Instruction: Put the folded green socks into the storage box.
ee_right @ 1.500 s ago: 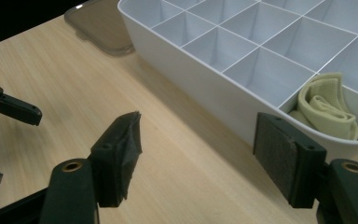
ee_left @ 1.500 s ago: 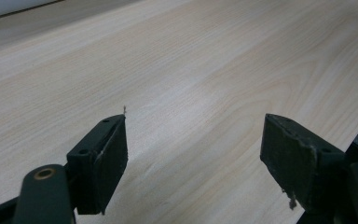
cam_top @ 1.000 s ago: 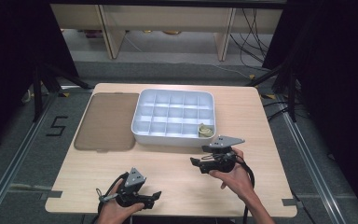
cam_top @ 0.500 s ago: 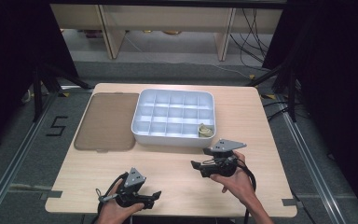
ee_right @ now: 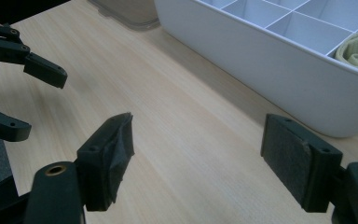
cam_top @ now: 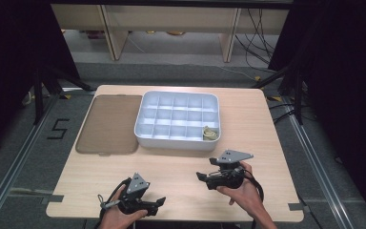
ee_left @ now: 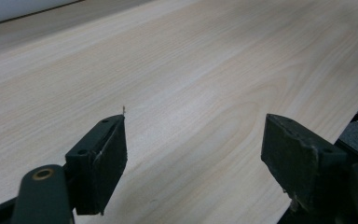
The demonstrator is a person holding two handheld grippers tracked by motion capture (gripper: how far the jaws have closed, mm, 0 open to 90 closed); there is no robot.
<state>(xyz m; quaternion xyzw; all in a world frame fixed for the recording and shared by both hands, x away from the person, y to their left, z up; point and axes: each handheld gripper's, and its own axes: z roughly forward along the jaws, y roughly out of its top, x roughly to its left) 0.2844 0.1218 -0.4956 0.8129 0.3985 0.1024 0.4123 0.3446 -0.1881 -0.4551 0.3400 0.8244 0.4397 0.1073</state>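
Both grippers hover low over the bare wooden table (cam_top: 181,164), jaws spread wide and holding nothing — the left gripper (ee_left: 193,154) near the front edge, the right gripper (ee_right: 198,161) just before the white tray (cam_top: 171,138). A yellowish roll (cam_top: 210,134) lies in the tray's near right compartment — a brown lid (cam_top: 108,124) rests beside the tray.

table (cam_top: 181,167) pale woodgrain | tray (cam_top: 177,140) white | lid (cam_top: 108,124) brown (translucent) | jaws black

The front half of the tabletop (cam_top: 181,167) is bare wood, giving open passage between the left gripper (cam_top: 158,204) and the right gripper (cam_top: 201,177). Across the far half, the white compartment tray (cam_top: 145,136) and the brown lid (cam_top: 107,124) just beside it block low travel.
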